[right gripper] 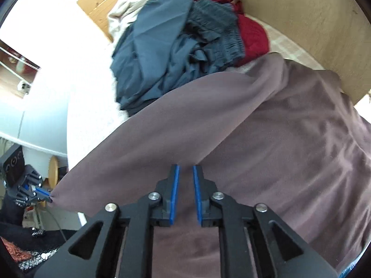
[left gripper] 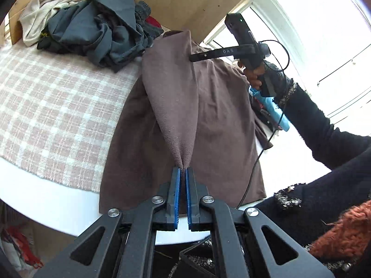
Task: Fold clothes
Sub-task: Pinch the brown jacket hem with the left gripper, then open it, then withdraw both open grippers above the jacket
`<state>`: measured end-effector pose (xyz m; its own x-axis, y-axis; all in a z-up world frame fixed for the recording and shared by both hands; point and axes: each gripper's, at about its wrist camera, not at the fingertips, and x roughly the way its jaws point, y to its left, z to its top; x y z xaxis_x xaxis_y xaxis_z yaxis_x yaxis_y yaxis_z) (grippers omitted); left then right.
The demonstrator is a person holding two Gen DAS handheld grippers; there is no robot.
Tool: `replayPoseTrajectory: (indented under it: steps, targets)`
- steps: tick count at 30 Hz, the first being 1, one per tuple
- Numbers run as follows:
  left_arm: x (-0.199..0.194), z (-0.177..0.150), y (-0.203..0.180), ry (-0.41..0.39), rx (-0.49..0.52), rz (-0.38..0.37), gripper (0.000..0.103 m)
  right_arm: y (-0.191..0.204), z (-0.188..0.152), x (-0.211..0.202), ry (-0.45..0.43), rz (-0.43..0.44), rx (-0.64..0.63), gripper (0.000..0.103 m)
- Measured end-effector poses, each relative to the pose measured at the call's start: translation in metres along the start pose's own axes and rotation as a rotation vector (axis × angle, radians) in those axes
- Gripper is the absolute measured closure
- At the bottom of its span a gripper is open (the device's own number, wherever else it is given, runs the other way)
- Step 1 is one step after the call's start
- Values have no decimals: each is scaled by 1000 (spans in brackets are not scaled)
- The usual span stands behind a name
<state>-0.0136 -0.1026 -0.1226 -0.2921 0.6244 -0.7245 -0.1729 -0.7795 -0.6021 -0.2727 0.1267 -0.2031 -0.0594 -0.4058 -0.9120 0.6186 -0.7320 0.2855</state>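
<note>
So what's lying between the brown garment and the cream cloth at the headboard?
A heap of crumpled blue-grey clothes lies between the brown garment and the cream cloth. The left wrist view shows it.

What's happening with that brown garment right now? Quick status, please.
Left gripper shut on brown garment, corner lifted. Right gripper open above it. Unfolded clothes pile crowds far edge.

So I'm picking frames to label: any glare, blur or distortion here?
Left wrist view: the window is blown out white, fisheye bends the checked blanket, and the brown garment is sharp. Right wrist view: the upper left is washed out, the clothes pile looks slightly soft, and the corners are dark.
</note>
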Motion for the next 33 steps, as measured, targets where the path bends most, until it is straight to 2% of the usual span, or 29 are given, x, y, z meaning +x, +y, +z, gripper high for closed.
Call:
replayPoseTrajectory:
  steps: [1, 3, 5, 6, 9, 12, 14, 15, 18, 21, 23, 28, 33]
  targets:
    - [3, -6, 7, 24, -21, -9, 99, -5, 2, -3, -19, -56, 16, 70]
    - [20, -21, 25, 116, -49, 39, 99, -23, 14, -9, -72, -141, 58, 68]
    - [37, -31, 41, 189, -76, 84, 99, -29, 28, -12, -119, -188, 66, 68]
    - [42, -32, 44, 204, -79, 105, 98, -26, 35, -7, -107, -189, 33, 68]
    - [40, -20, 38, 166, -45, 156, 94, -14, 51, 12, -44, -177, -68, 68]
    - [26, -11, 24, 110, 13, 217, 78, 5, 57, 43, 69, -148, -168, 68]
    - [21, -13, 24, 97, 26, 229, 78, 15, 56, 67, 99, -284, -248, 68]
    - [23, -13, 24, 94, 18, 224, 78, 14, 57, 72, 96, -297, -245, 67]
    - [28, -21, 31, 105, -16, 208, 75, 2, 60, 64, 74, -257, -147, 66]
    - [41, -28, 30, 129, -31, 190, 74, 2, 54, 57, 70, -293, -123, 66]
    - [39, -36, 28, 137, -4, 196, 72, 11, 49, 48, 58, -315, -123, 66]
    - [29, -39, 22, 74, 34, 269, 71, 57, 23, 26, 25, -264, -164, 65]
    - [10, -42, 12, -5, 71, 337, 71, 106, 9, 42, 56, -262, -222, 65]
